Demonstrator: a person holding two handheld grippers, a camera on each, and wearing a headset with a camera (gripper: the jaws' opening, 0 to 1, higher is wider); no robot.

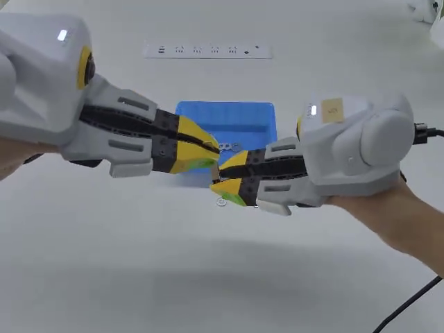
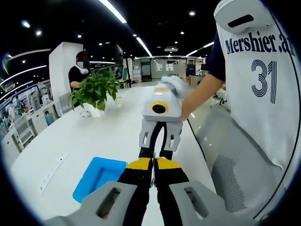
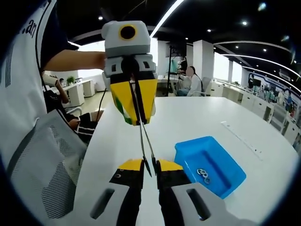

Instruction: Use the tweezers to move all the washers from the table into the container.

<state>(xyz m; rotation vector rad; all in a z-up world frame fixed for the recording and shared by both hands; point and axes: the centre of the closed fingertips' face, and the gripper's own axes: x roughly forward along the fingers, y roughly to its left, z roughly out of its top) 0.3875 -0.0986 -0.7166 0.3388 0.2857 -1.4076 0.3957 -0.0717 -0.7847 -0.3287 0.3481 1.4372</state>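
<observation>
Two hand-held grippers are meeting nose to nose above the blue container [image 1: 208, 114]. The left hand-held gripper [image 1: 210, 147] is clamping the tweezers [image 3: 143, 141] by the back end. That's leaving the tips poking between the jaws of the right hand-held gripper [image 1: 216, 177], probably so it can squeeze them. I can't tell if those jaws are actually pinching. A few washers [image 3: 203, 174] are lying in the container, and one washer [image 1: 221, 202] is sitting on the desk [image 1: 139, 263] near its front edge.

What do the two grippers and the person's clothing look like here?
Both the left gripper and the right gripper have bulky white-grey bodies, black linkages and yellow tongs with green pads, each with a small lit light on top. The right one carries a yellow label and a black cable. The person wears a white vest marked 31 over a dark sleeve.
</observation>
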